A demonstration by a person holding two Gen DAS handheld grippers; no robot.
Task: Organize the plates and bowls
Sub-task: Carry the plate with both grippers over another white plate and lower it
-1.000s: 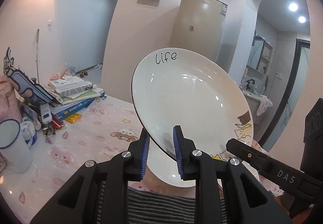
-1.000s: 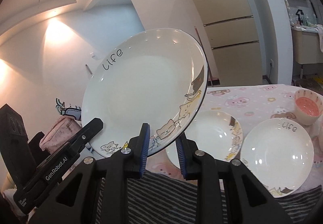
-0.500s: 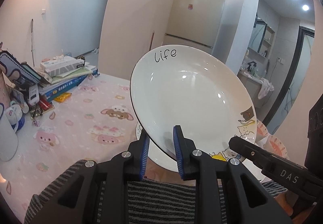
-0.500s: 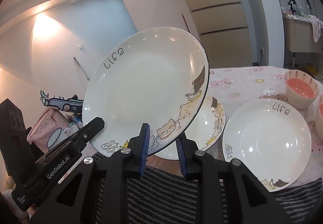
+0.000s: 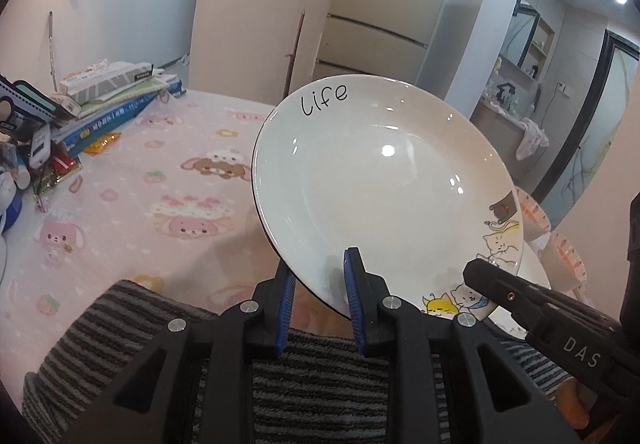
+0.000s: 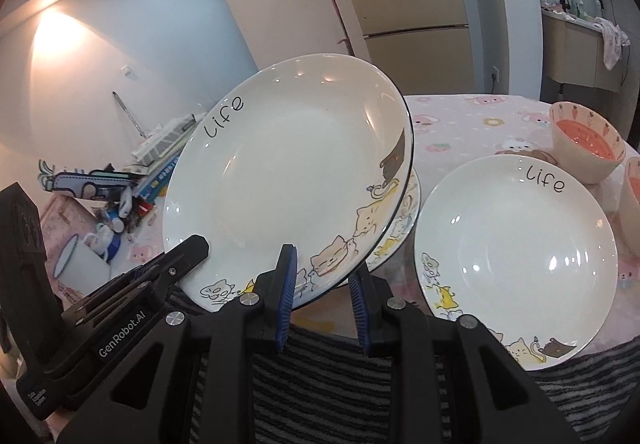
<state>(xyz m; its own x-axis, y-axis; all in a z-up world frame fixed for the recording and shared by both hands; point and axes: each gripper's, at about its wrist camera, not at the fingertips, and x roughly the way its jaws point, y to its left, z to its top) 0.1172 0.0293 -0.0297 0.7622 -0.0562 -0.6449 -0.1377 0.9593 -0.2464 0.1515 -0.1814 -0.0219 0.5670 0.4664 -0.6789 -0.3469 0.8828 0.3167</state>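
Both grippers clamped, angled downward.
Left gripper point(image 5: 320, 284) and right gripper point(image 6: 322, 284) closed side by side on one tilted plate's point(image 6: 288, 180) near rim, blue pads point(image 5: 353, 292) pressing.

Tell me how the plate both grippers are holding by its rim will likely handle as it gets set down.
The held plate looks glazed and glossy, so it may slip between the jaws. Both the left gripper and right gripper pinch only its near rim, so it could pivot. It looks ceramic: probably rigid, likely to chip against the plate beneath.

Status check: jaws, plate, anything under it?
Both grippers, left and right, shut on held plate. Plate tilted, airborne. Second plate directly beneath.
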